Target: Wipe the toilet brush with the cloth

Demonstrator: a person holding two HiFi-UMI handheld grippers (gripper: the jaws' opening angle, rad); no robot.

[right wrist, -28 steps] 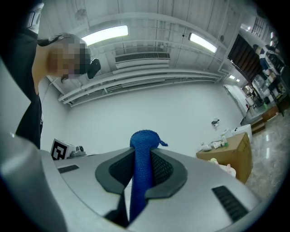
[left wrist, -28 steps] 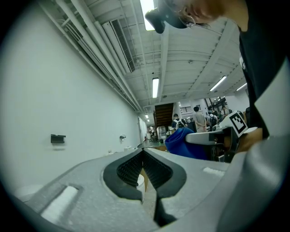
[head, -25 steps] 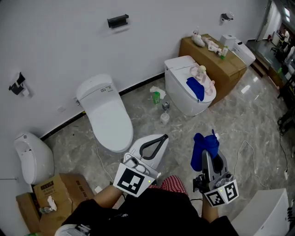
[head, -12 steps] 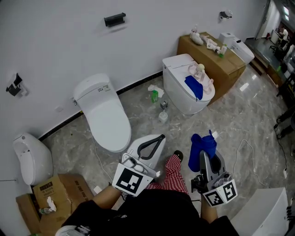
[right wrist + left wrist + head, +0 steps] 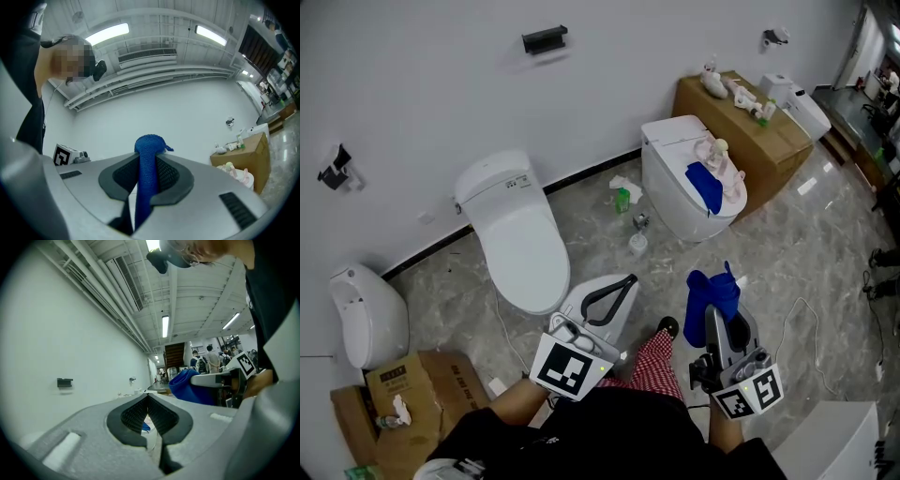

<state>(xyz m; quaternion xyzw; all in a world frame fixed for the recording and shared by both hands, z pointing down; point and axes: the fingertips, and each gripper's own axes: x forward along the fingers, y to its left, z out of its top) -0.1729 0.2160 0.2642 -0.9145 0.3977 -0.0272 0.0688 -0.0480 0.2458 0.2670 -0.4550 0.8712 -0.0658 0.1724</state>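
Observation:
My right gripper point(image 5: 716, 312) is shut on a blue cloth point(image 5: 711, 292), which sticks up past its jaws; in the right gripper view the cloth point(image 5: 147, 173) runs between the closed pads. My left gripper point(image 5: 628, 279) is shut with nothing in it, its dark pads point(image 5: 136, 412) pressed together. Both grippers are held level over the floor, side by side. From the left gripper view I see the cloth point(image 5: 186, 386) off to the right. A small white cup point(image 5: 637, 244) and a grey item point(image 5: 640, 221) stand on the floor ahead; whether either is the brush is too small to tell.
A white toilet point(image 5: 517, 234) stands at the wall ahead on the left. A second toilet point(image 5: 675, 192) on the right carries another blue cloth point(image 5: 705, 186) and pink toys. A green bottle point(image 5: 622, 199), cardboard boxes point(image 5: 750, 141), a urinal point(image 5: 366, 314) and a floor cable point(image 5: 797, 328) are around.
A red-chequered leg and black shoe have stepped forward between the grippers, and the room has shifted a little in view. Both grippers stay shut, the right one still on the cloth.

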